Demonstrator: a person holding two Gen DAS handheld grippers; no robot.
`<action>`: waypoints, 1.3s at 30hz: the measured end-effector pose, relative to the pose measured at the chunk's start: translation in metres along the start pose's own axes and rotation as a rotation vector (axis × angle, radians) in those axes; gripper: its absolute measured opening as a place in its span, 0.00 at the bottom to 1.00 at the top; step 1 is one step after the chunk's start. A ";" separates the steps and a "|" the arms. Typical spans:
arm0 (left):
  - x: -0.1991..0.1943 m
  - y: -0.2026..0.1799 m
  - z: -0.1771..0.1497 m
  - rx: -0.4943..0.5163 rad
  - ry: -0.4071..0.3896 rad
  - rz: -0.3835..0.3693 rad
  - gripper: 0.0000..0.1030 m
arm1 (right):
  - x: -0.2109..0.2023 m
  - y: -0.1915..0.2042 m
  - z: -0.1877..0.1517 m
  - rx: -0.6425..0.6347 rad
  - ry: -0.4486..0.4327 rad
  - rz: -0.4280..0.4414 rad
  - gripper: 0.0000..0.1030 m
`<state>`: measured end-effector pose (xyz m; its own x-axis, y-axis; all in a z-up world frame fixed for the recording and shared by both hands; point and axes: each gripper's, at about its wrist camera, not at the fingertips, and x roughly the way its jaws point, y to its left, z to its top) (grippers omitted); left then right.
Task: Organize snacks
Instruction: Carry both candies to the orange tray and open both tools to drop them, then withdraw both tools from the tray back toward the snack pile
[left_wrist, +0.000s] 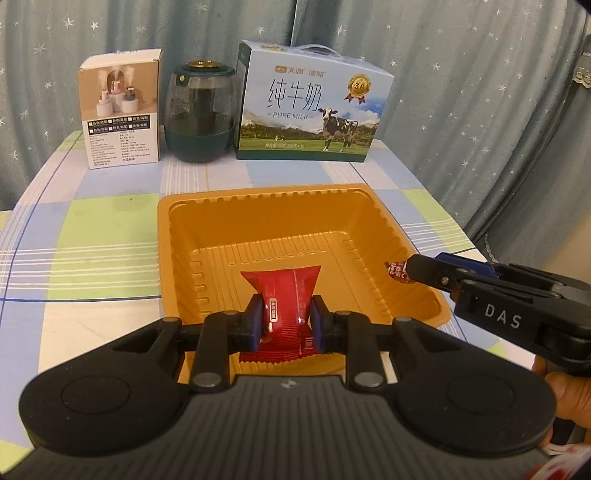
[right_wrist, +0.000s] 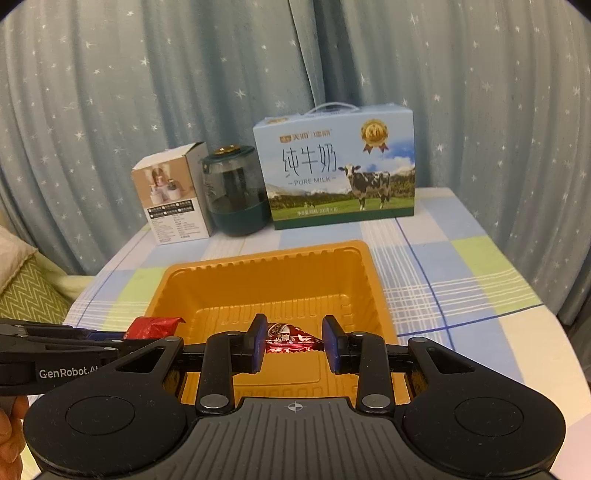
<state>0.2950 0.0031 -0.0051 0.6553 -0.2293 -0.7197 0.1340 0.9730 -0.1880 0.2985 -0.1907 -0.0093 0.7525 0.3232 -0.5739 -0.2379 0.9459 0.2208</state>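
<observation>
The left gripper (left_wrist: 286, 321) is clamping its blue pads on a red snack packet (left_wrist: 284, 299), holding it over the near part of the orange tray (left_wrist: 258, 195). The right gripper (right_wrist: 295, 345) is pinching a smaller red wrapped candy (right_wrist: 286, 338) above the tray's right side. Far behind are standing a small carton (left_wrist: 120, 110), a green jar (left_wrist: 199, 112) and a milk box (left_wrist: 312, 105) on the checked tablecloth (left_wrist: 92, 229)

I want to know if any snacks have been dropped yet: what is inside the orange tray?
The orange tray shows only bare ribbed floor. Both snacks hang above it, held: the red packet in the left gripper, the red candy in the right gripper. The grippers cover its near edge.
</observation>
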 end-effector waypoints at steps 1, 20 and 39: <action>0.003 0.000 0.001 0.003 0.001 0.001 0.23 | 0.003 -0.001 0.000 0.005 0.004 0.000 0.32; 0.012 0.020 -0.008 -0.018 -0.003 0.023 0.40 | 0.027 -0.009 -0.004 0.042 0.042 0.007 0.32; 0.002 0.021 -0.019 -0.024 -0.011 0.032 0.42 | 0.022 -0.012 0.000 0.108 0.003 0.064 0.66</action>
<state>0.2854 0.0229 -0.0235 0.6668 -0.1976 -0.7186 0.0950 0.9789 -0.1810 0.3178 -0.1944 -0.0249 0.7362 0.3832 -0.5578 -0.2178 0.9146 0.3408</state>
